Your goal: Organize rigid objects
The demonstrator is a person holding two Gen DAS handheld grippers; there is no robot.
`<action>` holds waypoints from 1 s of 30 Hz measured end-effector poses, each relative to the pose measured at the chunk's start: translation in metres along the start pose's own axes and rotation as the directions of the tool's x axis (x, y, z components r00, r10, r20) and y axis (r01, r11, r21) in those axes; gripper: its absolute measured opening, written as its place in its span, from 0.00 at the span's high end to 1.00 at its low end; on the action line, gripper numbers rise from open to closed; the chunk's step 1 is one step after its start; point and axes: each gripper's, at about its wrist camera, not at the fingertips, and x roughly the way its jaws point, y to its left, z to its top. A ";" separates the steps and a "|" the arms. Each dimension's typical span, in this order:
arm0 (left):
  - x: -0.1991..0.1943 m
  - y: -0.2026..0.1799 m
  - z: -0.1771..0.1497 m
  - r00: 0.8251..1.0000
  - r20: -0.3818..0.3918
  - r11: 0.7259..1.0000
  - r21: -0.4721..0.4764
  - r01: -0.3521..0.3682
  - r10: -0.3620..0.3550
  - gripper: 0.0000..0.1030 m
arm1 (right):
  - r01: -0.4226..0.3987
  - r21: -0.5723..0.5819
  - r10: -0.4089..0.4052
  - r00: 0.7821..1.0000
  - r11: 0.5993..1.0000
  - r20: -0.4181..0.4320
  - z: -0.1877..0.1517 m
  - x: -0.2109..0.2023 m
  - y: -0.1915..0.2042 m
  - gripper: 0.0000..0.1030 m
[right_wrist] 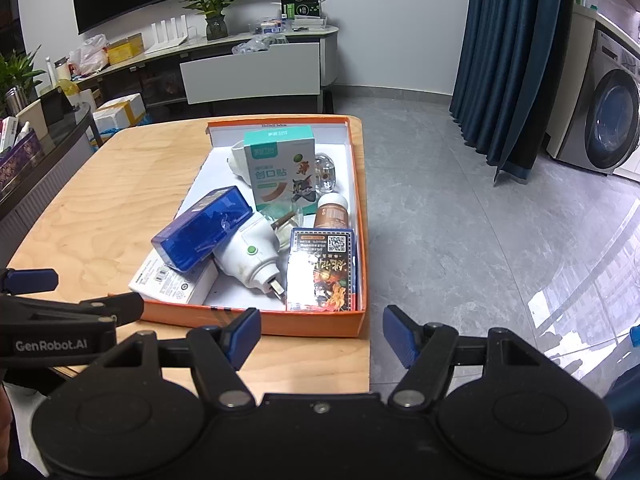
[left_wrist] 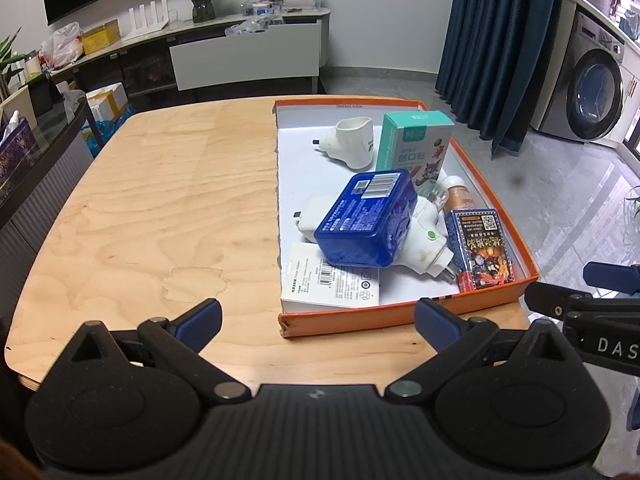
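An orange box lid [left_wrist: 400,314] [right_wrist: 256,322] sits at the right edge of the wooden table [left_wrist: 160,208] [right_wrist: 100,208] and holds several items. A blue tin [left_wrist: 368,220] [right_wrist: 204,232] lies tilted on a white plug-in device [left_wrist: 428,246] [right_wrist: 250,258]. Beside them are a teal plaster box [left_wrist: 416,144] [right_wrist: 282,168], a dark card pack [left_wrist: 482,248] [right_wrist: 324,268], a white flat box [left_wrist: 328,280] [right_wrist: 172,282], a white adapter [left_wrist: 352,142] and a small brown bottle [left_wrist: 460,198] [right_wrist: 332,212]. My left gripper [left_wrist: 318,322] hangs open before the lid's near-left corner. My right gripper [right_wrist: 320,334] is open at its near-right corner. Neither holds anything.
The table's right edge drops to grey floor tiles [right_wrist: 460,240]. A dark sofa arm [left_wrist: 36,184] stands left of the table. Behind are a TV cabinet [left_wrist: 244,52], a blue curtain [left_wrist: 500,48] and a washing machine [left_wrist: 596,92].
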 end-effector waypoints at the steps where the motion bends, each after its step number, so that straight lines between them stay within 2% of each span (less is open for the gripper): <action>1: 0.000 0.000 0.000 1.000 0.000 1.000 0.001 -0.001 0.001 0.00 | 0.000 -0.001 0.000 1.000 1.000 0.001 0.000 0.000 0.000 0.22; 30: 0.003 -0.004 0.001 1.000 -0.001 1.000 0.031 -0.001 0.001 0.00 | 0.003 -0.001 -0.003 1.000 1.000 -0.007 0.001 0.002 0.000 0.22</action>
